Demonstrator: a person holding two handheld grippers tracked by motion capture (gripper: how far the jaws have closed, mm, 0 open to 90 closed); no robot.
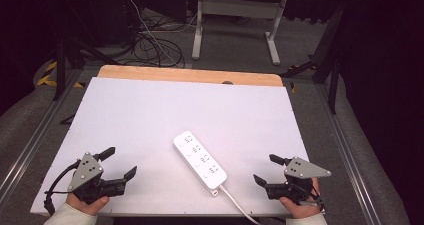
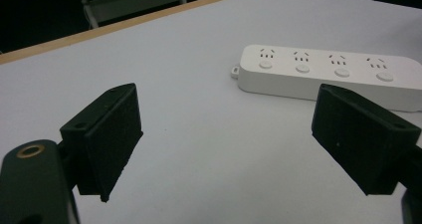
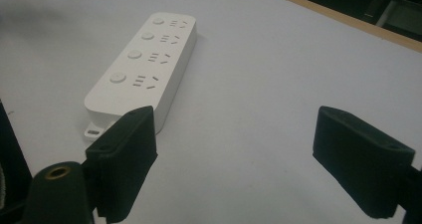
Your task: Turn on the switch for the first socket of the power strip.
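Power strip (image 1: 199, 161) flat on white table (image 1: 150, 115), left gripper (image 1: 118, 162) and right gripper (image 1: 267, 170) flanking it, both jaws spread, empty.

A white surface (image 1: 150, 115) with a wooden far edge carries a white four-socket power strip (image 1: 199, 159), lying diagonally near its front edge.

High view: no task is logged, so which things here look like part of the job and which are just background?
Likely in play:
- white four-socket plastic power strip on the white board
- left gripper, jaws open
- right gripper, jaws open

Background:
- white tabletop board
- tangled black cables on the floor
- grey metal desk frame beyond the table
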